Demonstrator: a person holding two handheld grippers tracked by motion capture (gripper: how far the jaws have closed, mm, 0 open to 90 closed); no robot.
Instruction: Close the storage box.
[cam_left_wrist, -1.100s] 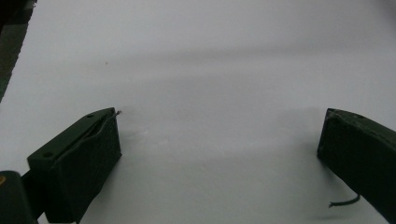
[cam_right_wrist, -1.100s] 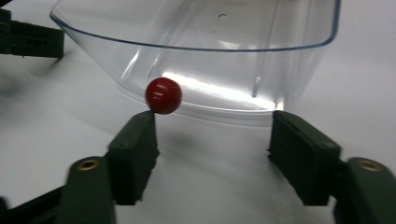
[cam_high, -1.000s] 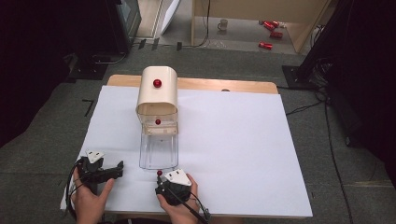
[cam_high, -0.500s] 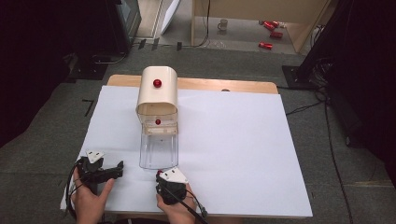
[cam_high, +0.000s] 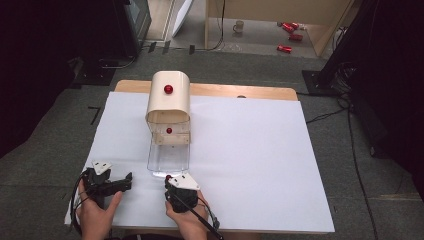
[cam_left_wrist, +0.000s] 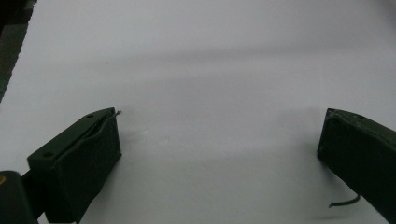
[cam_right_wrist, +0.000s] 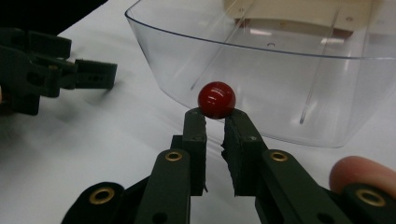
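While the left gripper rests at seven o'clock on the desk, jaws spread wide over bare white paper, the right gripper pinches a red ball between its tips at six o'clock! That ball sits just outside the curved front wall of the clear plastic drawer, which is pulled out of the cream box toward six. Up top, a red knob crowns the box at twelve o'clock.
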